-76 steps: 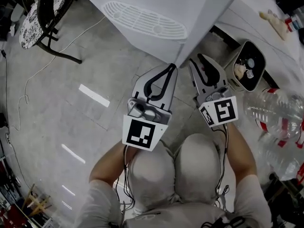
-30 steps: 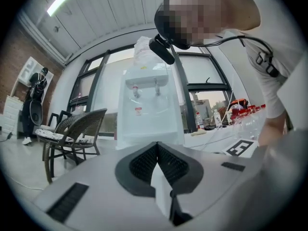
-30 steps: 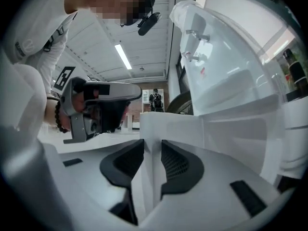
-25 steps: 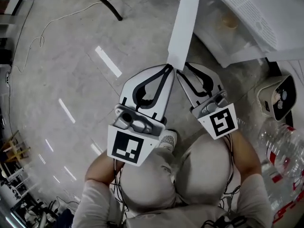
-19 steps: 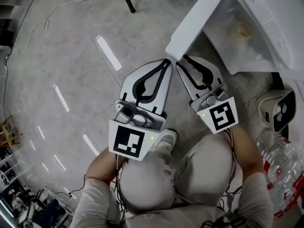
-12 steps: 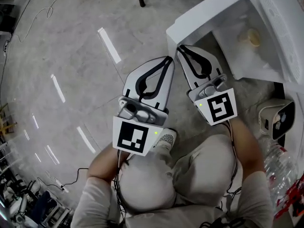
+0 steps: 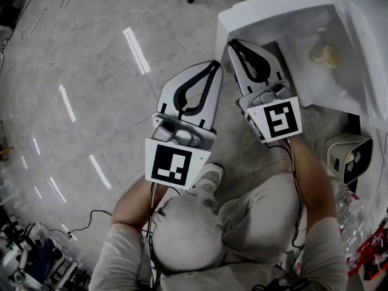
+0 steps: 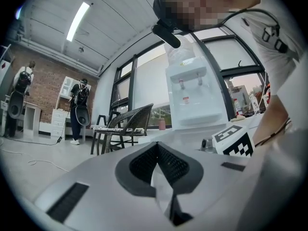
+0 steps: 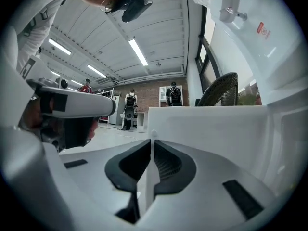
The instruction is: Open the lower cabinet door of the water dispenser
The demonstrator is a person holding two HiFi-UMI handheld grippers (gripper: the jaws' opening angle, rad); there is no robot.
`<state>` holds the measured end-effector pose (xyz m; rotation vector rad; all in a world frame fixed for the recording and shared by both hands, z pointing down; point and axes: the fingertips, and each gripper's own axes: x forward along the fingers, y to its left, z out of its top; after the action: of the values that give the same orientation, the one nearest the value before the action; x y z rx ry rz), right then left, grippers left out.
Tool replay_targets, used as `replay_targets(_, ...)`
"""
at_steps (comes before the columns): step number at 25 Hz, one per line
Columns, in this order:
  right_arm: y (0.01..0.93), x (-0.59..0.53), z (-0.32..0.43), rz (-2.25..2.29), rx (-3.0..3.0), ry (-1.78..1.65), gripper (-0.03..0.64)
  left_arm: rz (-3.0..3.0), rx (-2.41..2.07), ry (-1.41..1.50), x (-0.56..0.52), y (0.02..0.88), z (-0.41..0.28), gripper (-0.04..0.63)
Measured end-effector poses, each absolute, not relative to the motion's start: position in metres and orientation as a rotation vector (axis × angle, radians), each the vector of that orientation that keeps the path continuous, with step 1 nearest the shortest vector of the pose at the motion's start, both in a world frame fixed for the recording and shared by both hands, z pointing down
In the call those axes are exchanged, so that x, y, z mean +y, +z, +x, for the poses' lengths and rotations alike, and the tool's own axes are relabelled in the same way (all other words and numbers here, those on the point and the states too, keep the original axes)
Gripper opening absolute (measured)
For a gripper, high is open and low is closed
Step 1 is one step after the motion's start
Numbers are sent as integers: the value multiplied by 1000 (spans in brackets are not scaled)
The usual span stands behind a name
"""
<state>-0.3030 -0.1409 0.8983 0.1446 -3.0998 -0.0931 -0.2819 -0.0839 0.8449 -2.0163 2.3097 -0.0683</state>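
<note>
I see the white flat-panelled lower cabinet door [image 7: 273,16] already swung out from the front of the white plastic water dispenser [image 7: 367,23]. It stands open over the grey concrete floor [image 7: 91,83] and leaves the pale compartment behind it exposed. A small beige round object [image 7: 324,54] sits inside that compartment. My right gripper [image 7: 233,43] lies level with its tips right at the door's free corner, though I cannot tell whether they touch it. In the right gripper view the door [image 9: 207,124] fills the space just beyond the right gripper [image 9: 151,142], its left edge in line with the slit. These jaws have just been closing and now stand almost together with only a thin slit between them, and I see nothing held there. My left gripper [image 7: 214,66] lies beside the right one, a little further from the door and over bare floor. The left gripper view shows the left gripper [image 8: 157,144] with its jaws together at the tips and empty. A dark wicker chair [image 8: 126,123] stands further off in that view.
</note>
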Motion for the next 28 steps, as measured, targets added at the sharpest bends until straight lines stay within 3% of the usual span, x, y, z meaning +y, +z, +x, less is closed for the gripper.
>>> replay_targets(14, 898, -147, -326, 202, -3101, -67, 34, -2004, 2313, -58, -81, 842, -283, 2)
replay_targets(28, 824, -139, -244, 286, -3211, 37, 25, -2058, 2271, 16, -95, 810, -261, 2)
